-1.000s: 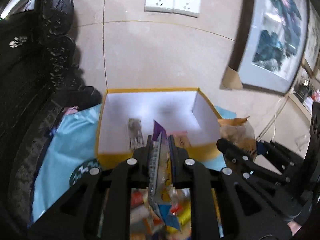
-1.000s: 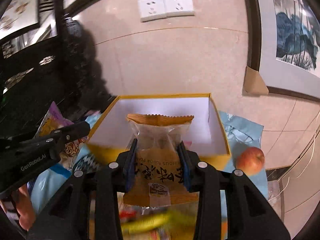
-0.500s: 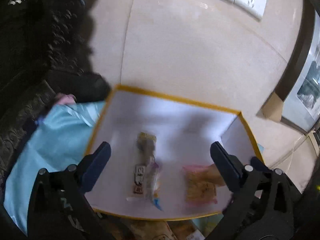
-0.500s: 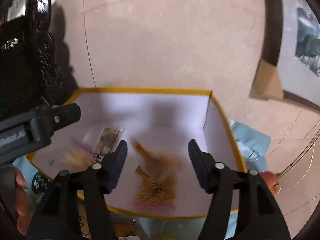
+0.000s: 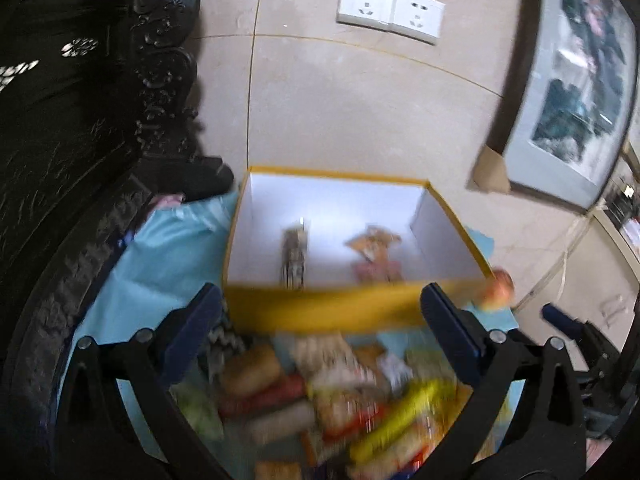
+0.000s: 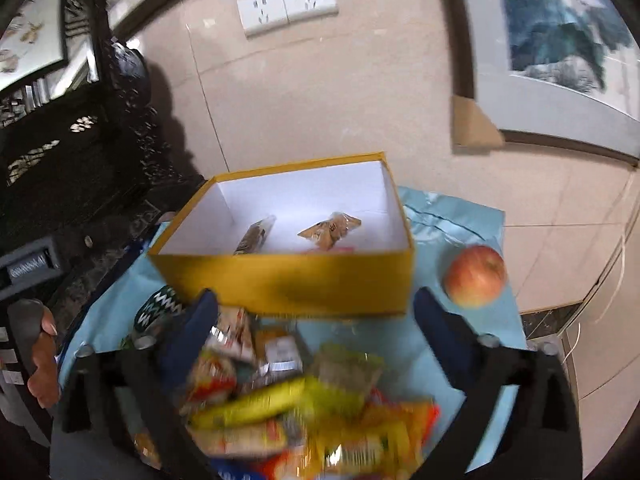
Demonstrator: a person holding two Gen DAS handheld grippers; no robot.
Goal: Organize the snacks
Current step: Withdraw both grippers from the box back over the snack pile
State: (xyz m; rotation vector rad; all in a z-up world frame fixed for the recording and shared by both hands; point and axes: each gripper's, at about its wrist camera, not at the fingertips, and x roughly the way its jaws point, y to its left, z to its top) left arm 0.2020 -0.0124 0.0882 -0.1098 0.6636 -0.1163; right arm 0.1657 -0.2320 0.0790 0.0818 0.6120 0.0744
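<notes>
The left gripper stood spread wide in the lower half of its own view, with nothing between its blue pads. The right gripper stood equally wide: its jaws had just been opening and nothing was held between them. Both hung over a blurred heap of snack packets that filled the bottom centre of each frame on a light blue cloth. In the middle of the right wrist view sat a yellow box with a white inside, just beyond the heap. In it lay a dark striped packet towards the left and an orange cracker packet towards the right, apart from each other, with a pink edge showing under the orange one. A red-yellow apple rested on the cloth to the right of the box, near it but not touching. A black-and-white zigzag roll showed at the box's lower left corner. At the left edge of the right wrist view a hand gripped the other tool's handle. In the upper part of the frame were a beige tiled wall with a double white socket, a framed painting at upper right, and dark carved furniture at left.
</notes>
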